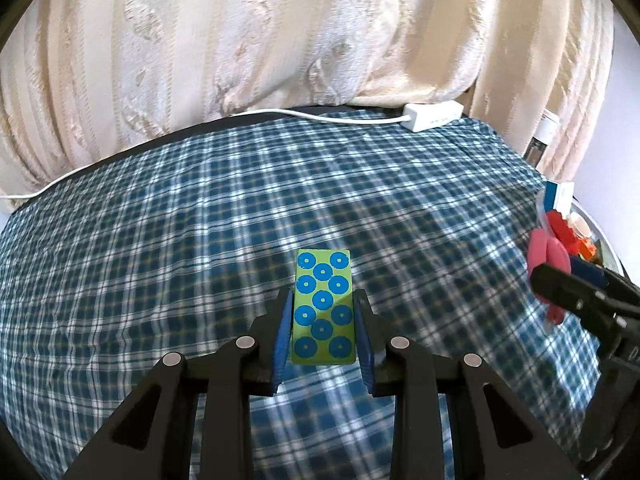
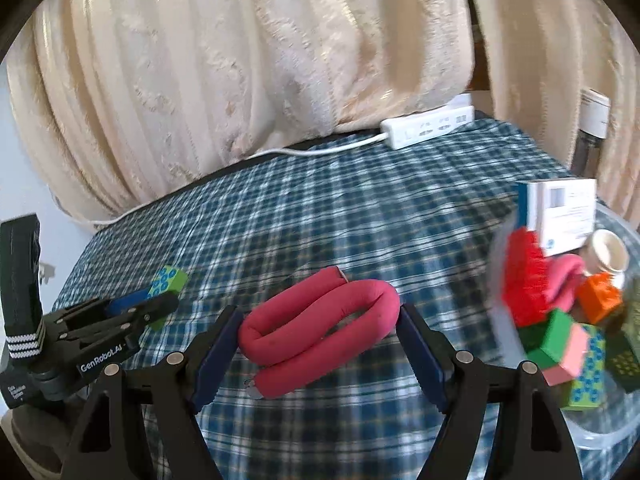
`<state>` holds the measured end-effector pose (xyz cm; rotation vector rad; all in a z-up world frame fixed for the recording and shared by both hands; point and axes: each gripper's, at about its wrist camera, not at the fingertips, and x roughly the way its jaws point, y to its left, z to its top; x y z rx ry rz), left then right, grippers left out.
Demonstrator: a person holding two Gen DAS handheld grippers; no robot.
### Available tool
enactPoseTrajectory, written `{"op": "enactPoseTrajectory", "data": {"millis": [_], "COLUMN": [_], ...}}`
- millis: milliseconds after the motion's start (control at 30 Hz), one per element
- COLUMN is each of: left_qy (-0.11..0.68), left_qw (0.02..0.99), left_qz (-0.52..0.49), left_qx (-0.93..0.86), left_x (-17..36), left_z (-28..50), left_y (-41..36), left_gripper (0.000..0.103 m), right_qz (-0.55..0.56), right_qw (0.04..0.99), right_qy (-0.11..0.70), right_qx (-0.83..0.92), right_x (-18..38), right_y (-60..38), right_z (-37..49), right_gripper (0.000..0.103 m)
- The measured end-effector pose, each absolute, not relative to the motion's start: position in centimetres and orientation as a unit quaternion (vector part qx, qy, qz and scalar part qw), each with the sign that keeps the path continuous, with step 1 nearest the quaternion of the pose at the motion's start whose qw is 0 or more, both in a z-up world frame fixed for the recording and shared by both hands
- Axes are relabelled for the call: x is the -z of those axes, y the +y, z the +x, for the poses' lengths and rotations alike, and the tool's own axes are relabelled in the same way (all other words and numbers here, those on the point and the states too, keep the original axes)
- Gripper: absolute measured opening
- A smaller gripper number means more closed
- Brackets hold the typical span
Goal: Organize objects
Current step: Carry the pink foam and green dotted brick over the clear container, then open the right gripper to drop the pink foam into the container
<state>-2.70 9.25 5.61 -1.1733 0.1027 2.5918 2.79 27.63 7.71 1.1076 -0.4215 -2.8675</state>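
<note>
your left gripper [image 1: 323, 320] lies low over the checked cloth [image 1: 160, 240], fingers pinching the green dotted block [image 1: 323, 308]; your right gripper [image 2: 320, 344] holds the folded pink foam roller [image 2: 320, 328] between wide-set fingers, just beside the clear bin [image 2: 616, 420].

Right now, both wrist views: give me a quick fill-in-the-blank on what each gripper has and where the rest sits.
1. The left gripper is closed on a green block printed with ____ rings.
2. The right gripper has a bent ____ foam roller between its fingers.
3. The clear container of blocks sits to the ____ of the right gripper.
4. The white power strip lies at the table's ____ edge, by the curtain.

Missing words: blue; pink; right; far
</note>
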Motion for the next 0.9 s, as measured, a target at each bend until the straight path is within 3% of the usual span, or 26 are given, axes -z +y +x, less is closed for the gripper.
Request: {"op": "enactPoseTrajectory", "data": {"millis": [900], "left_qy": [0.079], "left_qw": [0.194], "left_qz": [-0.4], "left_qx": [-0.892], "left_x": [-6.9], "left_z": [-1.0], "left_y": [17.8], "left_gripper": [0.03], "right_qz": [0.318], "right_qw": [-0.105], "right_qy": [-0.184], "right_qx": [0.924], "right_x": [-8.2], "right_y": [41.8], "right_z": [3.3], "right_gripper": [0.081]}}
